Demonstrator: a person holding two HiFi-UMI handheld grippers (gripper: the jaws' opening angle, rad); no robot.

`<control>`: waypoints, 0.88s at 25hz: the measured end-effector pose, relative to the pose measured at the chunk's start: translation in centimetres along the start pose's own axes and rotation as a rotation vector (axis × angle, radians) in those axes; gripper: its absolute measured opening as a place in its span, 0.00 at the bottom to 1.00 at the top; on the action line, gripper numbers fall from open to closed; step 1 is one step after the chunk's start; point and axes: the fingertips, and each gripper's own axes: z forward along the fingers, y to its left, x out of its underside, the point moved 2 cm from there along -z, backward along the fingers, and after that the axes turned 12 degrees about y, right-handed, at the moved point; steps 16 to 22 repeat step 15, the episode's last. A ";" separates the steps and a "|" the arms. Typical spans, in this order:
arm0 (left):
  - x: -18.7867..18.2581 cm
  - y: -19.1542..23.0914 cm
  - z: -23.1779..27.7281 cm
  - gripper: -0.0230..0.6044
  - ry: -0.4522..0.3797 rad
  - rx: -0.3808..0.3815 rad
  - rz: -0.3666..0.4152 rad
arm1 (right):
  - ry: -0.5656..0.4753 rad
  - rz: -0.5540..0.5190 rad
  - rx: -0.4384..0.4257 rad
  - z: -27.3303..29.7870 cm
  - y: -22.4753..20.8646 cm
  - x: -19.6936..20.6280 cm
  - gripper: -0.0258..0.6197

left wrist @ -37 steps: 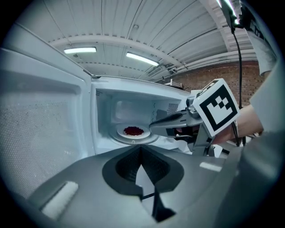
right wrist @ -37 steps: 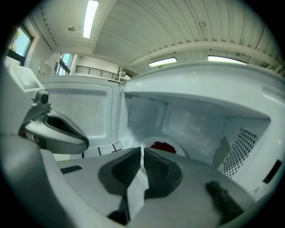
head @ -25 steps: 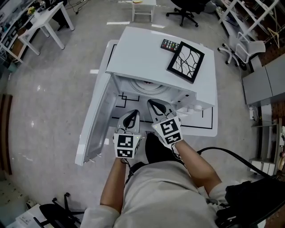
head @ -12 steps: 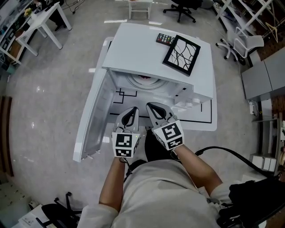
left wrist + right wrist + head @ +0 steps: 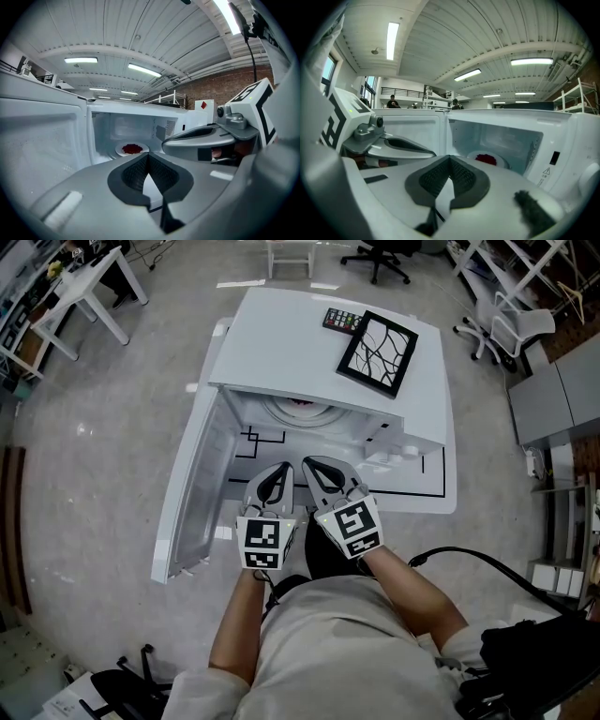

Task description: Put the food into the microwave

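Observation:
A white plate of red food (image 5: 302,407) lies inside the white microwave (image 5: 309,343), on its floor; it shows as the plate (image 5: 131,149) in the left gripper view and the plate (image 5: 487,160) in the right gripper view. The microwave door (image 5: 192,493) hangs open to the left. My left gripper (image 5: 278,468) and right gripper (image 5: 312,465) hover side by side just outside the opening, pointing in. Both are shut with nothing between their pads. In the gripper views the left gripper (image 5: 148,157) and the right gripper (image 5: 449,159) show their tips meeting.
A black-framed picture (image 5: 377,352) and a remote (image 5: 340,321) lie on the microwave's top. The microwave stands on a white table with black line markings (image 5: 412,491). Office chairs (image 5: 497,329) and a white desk (image 5: 84,282) stand around on the grey floor.
The right gripper has drifted a little left, closer to the left gripper. The left gripper has stayed put. Both jaws remain shut.

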 end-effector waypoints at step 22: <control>0.2 -0.5 0.6 0.05 0.010 0.016 0.004 | 0.010 -0.010 0.026 -0.1 -0.7 0.1 0.06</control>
